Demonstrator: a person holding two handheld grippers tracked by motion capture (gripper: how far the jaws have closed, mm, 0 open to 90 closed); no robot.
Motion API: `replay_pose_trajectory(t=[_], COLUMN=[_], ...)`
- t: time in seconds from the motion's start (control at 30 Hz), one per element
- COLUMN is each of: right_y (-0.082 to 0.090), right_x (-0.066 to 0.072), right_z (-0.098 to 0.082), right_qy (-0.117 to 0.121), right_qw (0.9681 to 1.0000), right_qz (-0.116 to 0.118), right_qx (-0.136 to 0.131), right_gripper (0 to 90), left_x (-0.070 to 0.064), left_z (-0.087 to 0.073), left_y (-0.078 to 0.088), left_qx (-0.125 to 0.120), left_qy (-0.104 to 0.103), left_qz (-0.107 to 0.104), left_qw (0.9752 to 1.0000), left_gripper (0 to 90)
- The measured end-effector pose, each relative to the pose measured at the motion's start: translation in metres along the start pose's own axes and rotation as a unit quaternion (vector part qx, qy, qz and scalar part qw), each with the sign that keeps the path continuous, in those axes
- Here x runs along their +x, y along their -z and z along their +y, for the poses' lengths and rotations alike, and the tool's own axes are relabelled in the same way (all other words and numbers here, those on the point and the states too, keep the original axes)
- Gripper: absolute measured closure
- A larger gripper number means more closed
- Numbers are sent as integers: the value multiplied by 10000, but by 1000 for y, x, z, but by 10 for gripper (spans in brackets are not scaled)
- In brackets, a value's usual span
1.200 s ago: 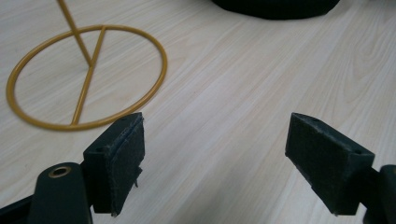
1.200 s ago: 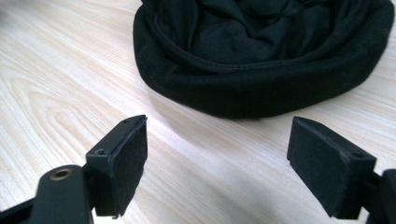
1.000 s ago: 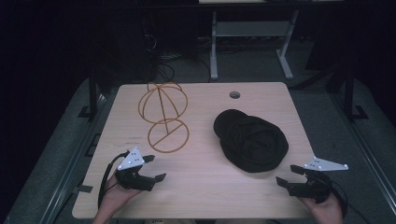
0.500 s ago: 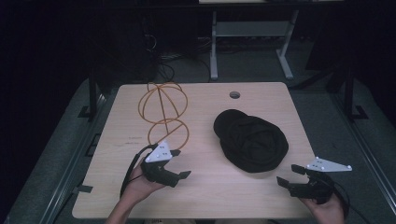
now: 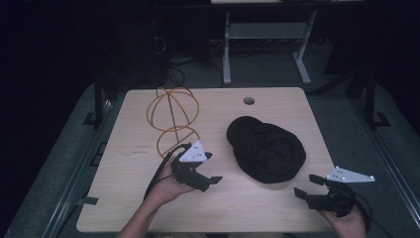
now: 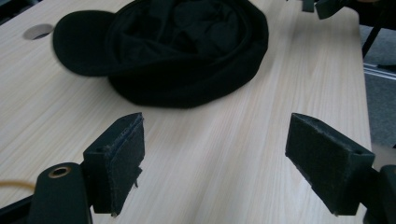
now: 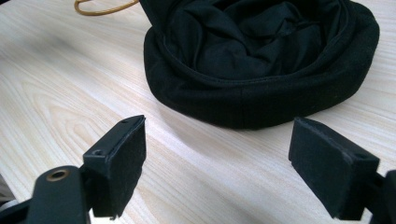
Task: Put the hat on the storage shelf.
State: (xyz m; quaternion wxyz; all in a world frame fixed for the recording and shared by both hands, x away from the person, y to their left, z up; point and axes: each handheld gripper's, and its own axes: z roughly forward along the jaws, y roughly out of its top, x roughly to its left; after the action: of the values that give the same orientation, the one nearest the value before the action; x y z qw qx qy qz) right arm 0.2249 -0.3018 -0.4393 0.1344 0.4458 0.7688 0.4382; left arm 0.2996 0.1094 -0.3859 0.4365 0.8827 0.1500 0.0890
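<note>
A black cap [image 5: 267, 151] lies upside down on the right half of the wooden table [image 5: 124, 198], its brim toward the back left. An orange wire stand [image 5: 173, 119] rises at the back left. My left gripper [image 5: 213, 168] hovers just left of the cap, open, jaws wide and empty, facing the cap [image 6: 177, 51]. My right gripper [image 5: 307, 186] is near the front right edge, open and empty, pointing at the cap's near rim [image 7: 261, 60]. In their own views the left gripper [image 6: 215, 163] and right gripper [image 7: 219, 163] hold nothing.
A round cable hole [image 5: 249, 100] sits at the table's back centre. Bare wood lies between the two grippers along the front. The stand's orange base loop [image 7: 100, 8] is beyond the cap. Dark floor and a desk frame [image 5: 262, 34] lie behind.
My left gripper has travelled from the front left corner rightward and forward to just beside the cap. The right gripper has barely shifted.
</note>
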Motion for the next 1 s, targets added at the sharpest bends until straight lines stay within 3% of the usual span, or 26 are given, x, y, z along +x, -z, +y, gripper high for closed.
replay_pose_trajectory(t=[0.57,0.83,1.0], right_y=[2,3,4], right_x=[1,2,2], right_z=[1,1,1], right_qy=[2,-8,-7], right_qw=[9999,9999,9999], right_qz=[83,67,66], right_qx=[-60,-76,-85], right_gripper=[184,184,183], left_x=[-3,-8,-10], left_z=[38,56,62], left_y=[-49,-78,-87], left_qx=[44,132,196], left_qy=[-241,-408,-517], left_qz=[-476,-738,-819], left_qw=[9986,9963,9951], left_gripper=[214,231,250])
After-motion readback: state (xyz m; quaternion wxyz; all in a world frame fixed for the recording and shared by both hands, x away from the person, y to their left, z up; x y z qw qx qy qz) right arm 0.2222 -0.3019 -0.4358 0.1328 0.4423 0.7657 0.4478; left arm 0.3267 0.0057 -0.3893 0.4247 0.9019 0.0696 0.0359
